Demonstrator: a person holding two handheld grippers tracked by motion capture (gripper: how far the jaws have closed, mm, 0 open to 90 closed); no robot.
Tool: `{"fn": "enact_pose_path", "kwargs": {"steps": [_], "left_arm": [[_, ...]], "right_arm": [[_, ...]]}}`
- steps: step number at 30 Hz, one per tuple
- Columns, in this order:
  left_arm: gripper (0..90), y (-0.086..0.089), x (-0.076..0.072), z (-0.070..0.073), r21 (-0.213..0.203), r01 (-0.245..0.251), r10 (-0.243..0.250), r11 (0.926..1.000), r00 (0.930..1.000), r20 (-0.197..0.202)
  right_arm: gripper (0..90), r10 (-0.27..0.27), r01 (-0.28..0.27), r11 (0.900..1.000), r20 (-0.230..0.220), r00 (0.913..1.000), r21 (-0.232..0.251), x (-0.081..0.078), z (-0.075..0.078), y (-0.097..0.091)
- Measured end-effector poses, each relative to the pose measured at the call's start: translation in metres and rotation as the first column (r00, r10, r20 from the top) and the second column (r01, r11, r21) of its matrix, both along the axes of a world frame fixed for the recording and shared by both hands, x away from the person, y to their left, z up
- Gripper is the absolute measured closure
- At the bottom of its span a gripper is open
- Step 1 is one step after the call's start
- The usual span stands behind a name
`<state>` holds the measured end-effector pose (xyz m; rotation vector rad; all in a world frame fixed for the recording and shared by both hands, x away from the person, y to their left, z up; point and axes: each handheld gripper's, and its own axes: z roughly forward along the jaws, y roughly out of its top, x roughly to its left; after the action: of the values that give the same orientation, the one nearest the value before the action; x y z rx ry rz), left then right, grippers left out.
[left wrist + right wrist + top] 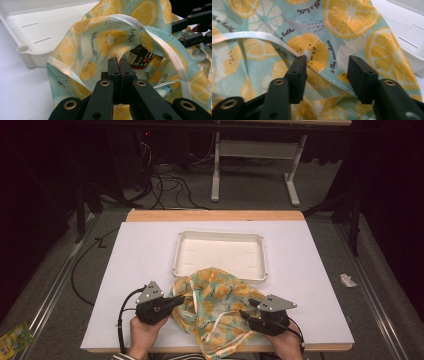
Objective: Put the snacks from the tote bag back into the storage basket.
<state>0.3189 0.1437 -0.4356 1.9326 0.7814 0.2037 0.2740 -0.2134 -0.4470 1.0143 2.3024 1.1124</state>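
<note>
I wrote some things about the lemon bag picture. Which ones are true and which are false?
1. The bag has orange and lemon slices printed on it. True.
2. The white tray has apples in it. False: nothing lies in the tray.
3. The left gripper is shut on the bag's edge. True: its jaws are pressed together on the fabric.
4. The right gripper is squeezed fully shut. False: its jaws stand apart over the bag's cloth.
5. A dark bottle peeks out from inside the bag. True, in the left gripper view.
6. The bag lies inside the tray. False: it lies on the table, just overlapping the tray's near rim.
</note>
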Motion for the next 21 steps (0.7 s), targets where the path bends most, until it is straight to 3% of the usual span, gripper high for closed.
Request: {"fn": "enact_pose_path", "kwargs": {"steps": [7,10,17,21], "left_arm": [[90.0,0.0003,0.0000,-0.0004,-0.001,-0.001,0.001,1.0000,1.0000,0.000],[90.0,-0.0001,0.0001,-0.0005,-0.002,0.000,0.000,1.0000,1.0000,-0.001],[90.0,0.0000,0.0000,-0.0007,-0.002,0.000,0.000,1.0000,1.0000,0.000],[90.0,0.0003,0.0001,-0.0005,-0.001,0.001,-0.001,1.0000,1.0000,-0.001]], "right_arm": [[83.3,0.017,-0.017,0.9996,-0.022,0.9996,0.023,0.0015,-0.0012,-0.0034],[89.6,0.019,-0.019,0.9995,-0.019,0.9996,0.026,0.0012,-0.0003,-0.0047],[90.0,0.025,-0.024,0.9989,-0.005,0.9997,0.039,0.0003,0.0015,-0.0075],[77.6,0.024,-0.024,0.9990,-0.002,0.9997,0.037,-0.0001,0.0019,-0.0064]]}}
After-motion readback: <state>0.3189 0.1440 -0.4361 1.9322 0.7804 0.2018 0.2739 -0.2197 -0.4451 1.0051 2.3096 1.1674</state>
